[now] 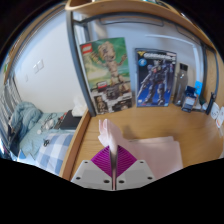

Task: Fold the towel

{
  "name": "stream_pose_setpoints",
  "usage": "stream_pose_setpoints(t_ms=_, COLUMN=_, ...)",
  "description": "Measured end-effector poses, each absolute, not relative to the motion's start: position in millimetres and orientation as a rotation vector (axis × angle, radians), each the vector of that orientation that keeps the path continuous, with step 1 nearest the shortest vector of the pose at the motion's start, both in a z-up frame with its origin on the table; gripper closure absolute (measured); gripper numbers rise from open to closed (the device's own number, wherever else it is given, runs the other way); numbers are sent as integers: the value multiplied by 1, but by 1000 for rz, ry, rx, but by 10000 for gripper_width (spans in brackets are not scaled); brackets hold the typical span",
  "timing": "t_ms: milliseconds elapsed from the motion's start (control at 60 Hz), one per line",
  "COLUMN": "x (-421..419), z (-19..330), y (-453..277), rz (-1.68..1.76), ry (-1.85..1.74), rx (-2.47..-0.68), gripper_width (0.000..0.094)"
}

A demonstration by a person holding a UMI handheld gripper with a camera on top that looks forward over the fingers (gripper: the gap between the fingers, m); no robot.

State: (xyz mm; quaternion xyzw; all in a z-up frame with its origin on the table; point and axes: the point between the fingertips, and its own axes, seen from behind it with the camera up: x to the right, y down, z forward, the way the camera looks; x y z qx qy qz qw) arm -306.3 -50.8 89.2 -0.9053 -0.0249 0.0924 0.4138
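Note:
My gripper [112, 165] is shut on a fold of the pale pink towel [106, 133], which rises in a narrow strip from between the magenta pads [101, 162]. The rest of the towel [160, 152] lies spread on the wooden table [150, 125] just ahead and to the right of the fingers. The gripper holds the pinched fold above the table surface.
Two boxes with pictures stand at the back of the table: a brown one [108, 75] and a dark blue one [155, 77]. Small items [190, 96] sit at the far right. A bed with bedding [30, 130] lies left of the table's edge.

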Motion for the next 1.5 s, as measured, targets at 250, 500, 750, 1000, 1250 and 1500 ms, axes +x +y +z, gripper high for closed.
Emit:
stream_pose_setpoints(t_ms=250, x=-164, z=90, y=-50, rz=113, ry=63, rx=-2305, gripper_width=902)
stream_pose_setpoints(t_ms=500, x=-74, z=21, y=-64, rz=-62, ry=137, rx=-2412, gripper_width=397)
stream_pose_setpoints(t_ms=750, x=-68, z=106, y=-82, rz=5, ry=180, rx=-2277, gripper_width=251)
stream_pose_setpoints(t_ms=1000, x=-62, z=217, y=-148, rz=61, ry=136, rx=-2154, gripper_width=157)
stream_pose_setpoints(t_ms=1250, x=-19, z=249, y=-238, rz=39, ry=78, rx=-2101, gripper_width=148)
stream_pose_setpoints(t_ms=1500, x=29, z=237, y=-304, rz=41, ry=92, rx=-2115, gripper_width=148)
